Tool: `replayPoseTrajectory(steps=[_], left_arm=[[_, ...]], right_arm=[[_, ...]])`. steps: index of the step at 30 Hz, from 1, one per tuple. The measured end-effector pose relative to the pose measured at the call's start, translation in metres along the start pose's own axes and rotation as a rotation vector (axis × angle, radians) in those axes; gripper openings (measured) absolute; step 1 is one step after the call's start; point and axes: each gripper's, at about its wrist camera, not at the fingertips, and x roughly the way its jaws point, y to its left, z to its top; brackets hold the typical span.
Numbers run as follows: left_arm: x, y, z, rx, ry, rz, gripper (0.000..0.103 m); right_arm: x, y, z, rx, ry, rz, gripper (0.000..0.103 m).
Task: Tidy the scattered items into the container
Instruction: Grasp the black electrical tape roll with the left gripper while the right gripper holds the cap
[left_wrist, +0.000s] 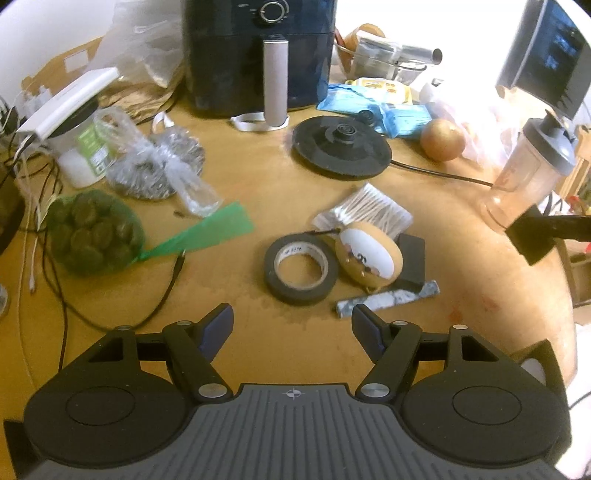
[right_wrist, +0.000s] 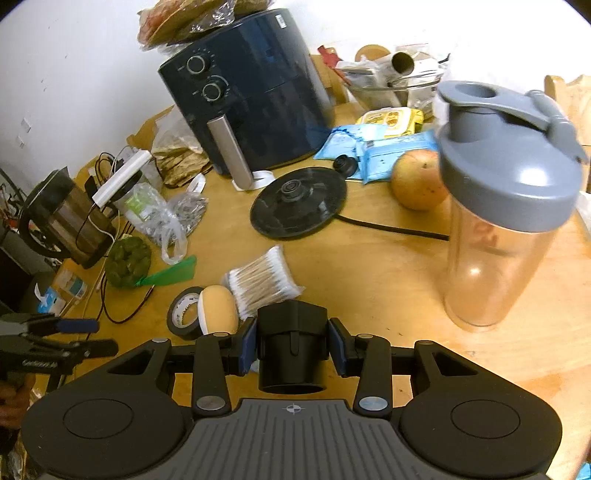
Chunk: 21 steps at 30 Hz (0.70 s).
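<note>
My right gripper (right_wrist: 291, 350) is shut on a black plug-like block (right_wrist: 291, 332), held above the wooden table (right_wrist: 369, 266). Just beyond it lie a roll of black tape (right_wrist: 183, 312), a tan round pouch (right_wrist: 218, 308) and a pack of cotton swabs (right_wrist: 260, 282). My left gripper (left_wrist: 292, 325) stands open over bare table, nothing between its fingers. Ahead of it lie the tape roll (left_wrist: 301, 269), the pouch (left_wrist: 369, 258), the swabs (left_wrist: 365, 212), a black box (left_wrist: 412, 258) and a grey patterned stick (left_wrist: 388, 298). A clear shaker bottle (right_wrist: 506, 206) with a grey lid stands at the right.
A dark blue air fryer (right_wrist: 251, 96) stands at the back, a black kettle base (right_wrist: 299, 201) with its cord in front of it. A round yellow fruit (right_wrist: 417, 181), blue packets (right_wrist: 369, 147), a green net bag (left_wrist: 92, 229), bagged scourers (left_wrist: 159, 166), a kettle (right_wrist: 66, 218) and loose cables (left_wrist: 110, 321) crowd the table.
</note>
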Motion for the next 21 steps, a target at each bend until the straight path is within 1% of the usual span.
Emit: replayPoseTrajectory(steps=[4, 6, 9, 11, 21], left_arm=[[0.015, -0.002, 0.008, 0.031, 0.015, -0.009, 0.070], [0.022, -0.003, 0.010, 0.044, 0.013, -0.001, 0.071], [0.033, -0.004, 0.013, 0.063, 0.019, 0.000, 0.076], [0.040, -0.005, 0.015, 0.076, 0.023, -0.005, 0.077], [0.077, -0.014, 0.025, 0.142, 0.072, 0.007, 0.077]], right_arm=[[-0.008, -0.004, -0.004, 0.006, -0.009, -0.005, 0.043], [-0.011, -0.005, -0.007, 0.008, -0.013, -0.009, 0.043], [-0.014, -0.007, -0.011, 0.023, -0.013, -0.012, 0.043], [-0.016, -0.008, -0.015, 0.034, -0.013, -0.015, 0.043], [-0.029, -0.021, -0.032, 0.109, -0.018, -0.044, 0.043]])
